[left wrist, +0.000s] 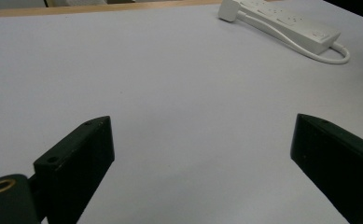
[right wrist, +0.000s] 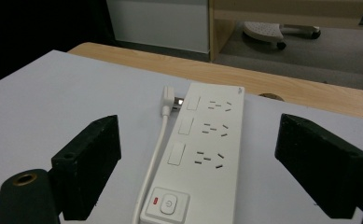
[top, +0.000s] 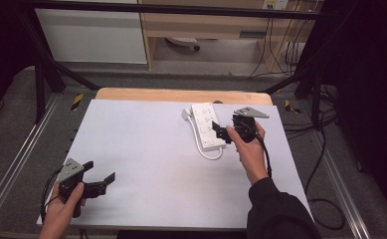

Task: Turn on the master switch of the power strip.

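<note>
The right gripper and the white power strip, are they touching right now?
Apart. In the right gripper view the right gripper has its jaws standing wide either side of the power strip, with bare table surface showing between each jaw and the strip's edges.

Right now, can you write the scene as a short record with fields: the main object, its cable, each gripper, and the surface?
main object: white power strip, lying flat at the far right of the table
sockets: three rows, all free
switch: at the near end in the right gripper view
cable: white cable running along the strip's side to its plug
right gripper: open, over the strip, nothing between the jaws
left gripper: open, at the near left corner, holding nothing
surface: white table
</note>
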Demonstrator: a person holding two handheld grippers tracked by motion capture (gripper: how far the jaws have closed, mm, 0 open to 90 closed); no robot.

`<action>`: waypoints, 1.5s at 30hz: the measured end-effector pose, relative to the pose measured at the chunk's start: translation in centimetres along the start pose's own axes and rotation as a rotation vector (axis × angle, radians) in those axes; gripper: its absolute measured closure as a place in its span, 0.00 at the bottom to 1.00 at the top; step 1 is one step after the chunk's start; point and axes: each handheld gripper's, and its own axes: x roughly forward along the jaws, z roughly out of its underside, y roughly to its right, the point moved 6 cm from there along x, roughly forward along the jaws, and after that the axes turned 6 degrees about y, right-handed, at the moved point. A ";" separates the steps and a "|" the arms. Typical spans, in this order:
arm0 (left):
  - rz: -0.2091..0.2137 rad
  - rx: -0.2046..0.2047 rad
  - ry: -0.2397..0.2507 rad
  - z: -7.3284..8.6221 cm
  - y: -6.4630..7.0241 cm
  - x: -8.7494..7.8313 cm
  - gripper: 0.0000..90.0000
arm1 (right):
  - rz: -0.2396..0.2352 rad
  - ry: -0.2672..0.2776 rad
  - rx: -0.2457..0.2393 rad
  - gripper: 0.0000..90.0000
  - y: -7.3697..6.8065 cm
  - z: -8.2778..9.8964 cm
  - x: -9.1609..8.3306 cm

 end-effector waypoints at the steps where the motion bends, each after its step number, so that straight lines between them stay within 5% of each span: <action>1: 0.000 0.000 0.003 0.0 0.0 0.0 0.07 | -0.003 0.005 0.002 0.16 0.1 -0.1 -0.2; 19: -0.011 -0.017 0.001 0.1 -0.3 -0.2 0.06 | -0.010 0.074 0.034 0.13 2.2 -1.8 -3.4; 45: -0.005 -0.008 -0.007 0.1 -0.1 -0.1 0.07 | -0.005 0.143 0.001 0.12 4.3 -0.5 -8.1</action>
